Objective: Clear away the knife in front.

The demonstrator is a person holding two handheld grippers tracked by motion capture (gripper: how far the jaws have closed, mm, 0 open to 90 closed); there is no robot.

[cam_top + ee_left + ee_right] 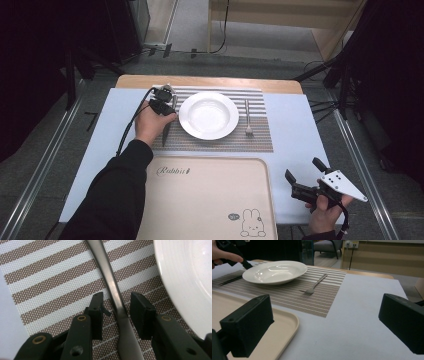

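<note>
A steel knife [165, 134] lies on the striped placemat [220, 142], just left of the white plate [208, 115]. My left gripper [167, 107] points down over it. In the left gripper view the knife [112, 282] runs between the two black pads [97, 307], with a gap on each side, so the gripper [116, 298] is open around it. My right gripper [302, 167] rests low at the table's front right, open wide with nothing between its jaws. In the right gripper view my right gripper [327, 315] faces the plate [274, 271].
A fork [247, 117] lies on the placemat to the right of the plate. A beige tray [210, 200] with a rabbit print sits at the front of the table. A pale blue cloth [295, 135] covers the table.
</note>
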